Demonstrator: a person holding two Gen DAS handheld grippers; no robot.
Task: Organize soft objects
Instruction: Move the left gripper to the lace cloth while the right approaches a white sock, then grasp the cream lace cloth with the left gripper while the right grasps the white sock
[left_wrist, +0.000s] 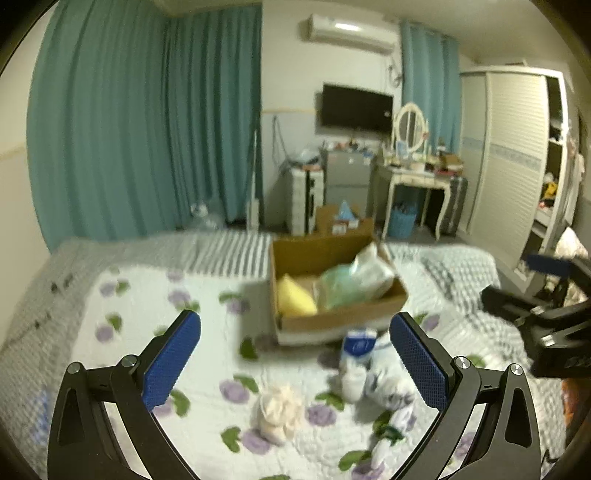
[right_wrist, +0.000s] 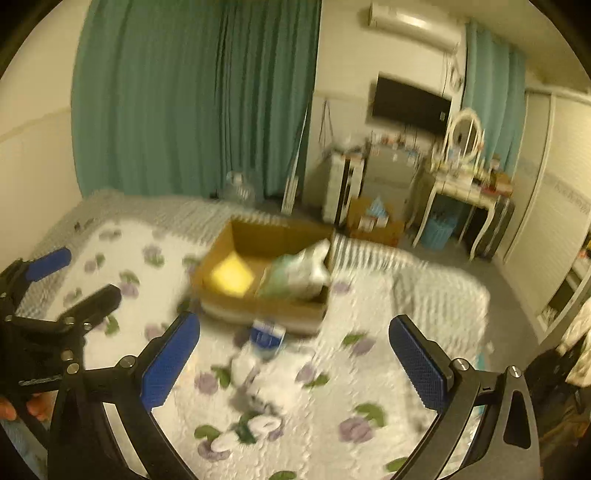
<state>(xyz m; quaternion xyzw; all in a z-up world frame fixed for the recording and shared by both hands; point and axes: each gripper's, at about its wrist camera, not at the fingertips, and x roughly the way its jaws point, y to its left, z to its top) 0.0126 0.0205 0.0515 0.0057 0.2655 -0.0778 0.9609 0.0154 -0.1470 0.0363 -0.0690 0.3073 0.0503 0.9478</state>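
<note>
A cardboard box (left_wrist: 343, 317) stands on the flowered bed cover (left_wrist: 155, 295) and holds a yellow sponge (left_wrist: 295, 297) and a pale green and white packet (left_wrist: 354, 280). In front of it lie a blue and white tissue pack (left_wrist: 360, 345), white floral socks (left_wrist: 391, 391) and a cream puff (left_wrist: 280, 410). My left gripper (left_wrist: 295, 360) is open and empty, above the puff. My right gripper (right_wrist: 293, 363) is open and empty, above the socks (right_wrist: 255, 384); the box (right_wrist: 266, 306), sponge (right_wrist: 231, 275) and tissue pack (right_wrist: 267, 336) lie beyond. The right wrist view is blurred.
Teal curtains (left_wrist: 147, 129) hang behind the bed. Beyond its foot stand a second cardboard box (left_wrist: 343, 221), a white drawer unit (left_wrist: 306, 199), a dressing table with mirror (left_wrist: 413, 173), a blue basket (left_wrist: 402, 221) and a white wardrobe (left_wrist: 513, 158).
</note>
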